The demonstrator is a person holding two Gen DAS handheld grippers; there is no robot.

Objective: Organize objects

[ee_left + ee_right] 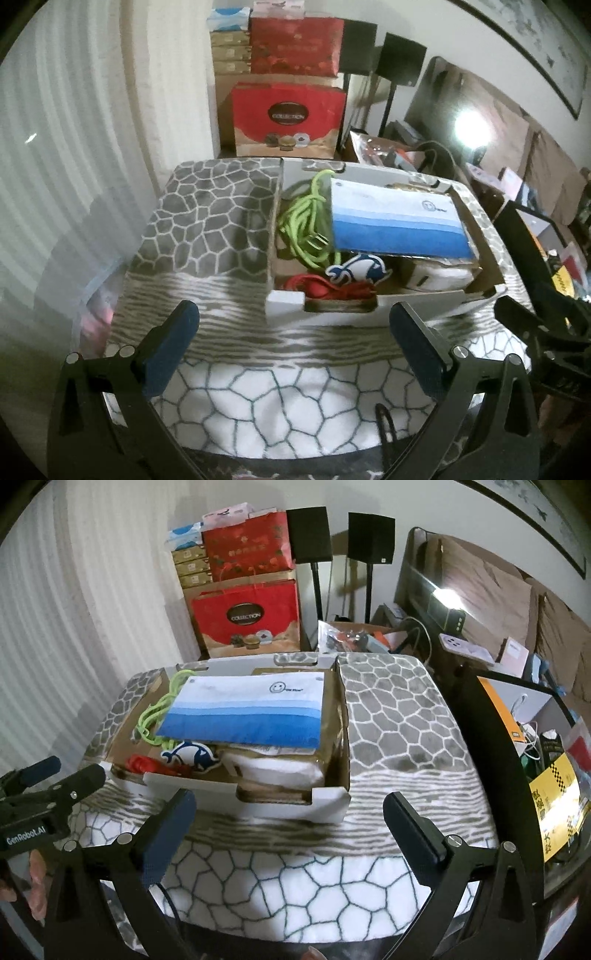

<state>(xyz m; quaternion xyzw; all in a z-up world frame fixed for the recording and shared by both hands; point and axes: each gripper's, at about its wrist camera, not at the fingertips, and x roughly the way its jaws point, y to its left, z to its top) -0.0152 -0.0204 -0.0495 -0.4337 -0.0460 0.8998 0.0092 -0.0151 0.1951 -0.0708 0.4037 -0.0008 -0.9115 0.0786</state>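
your left gripper wide open with nothing in it, right gripper same, cardboard box of clutter just past both sets of jaws, blue-striped pouch lying on top

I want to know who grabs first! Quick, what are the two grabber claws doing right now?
Left gripper: open, holding nothing, just in front of the cardboard box.
Right gripper: open, holding nothing, also in front of the box.
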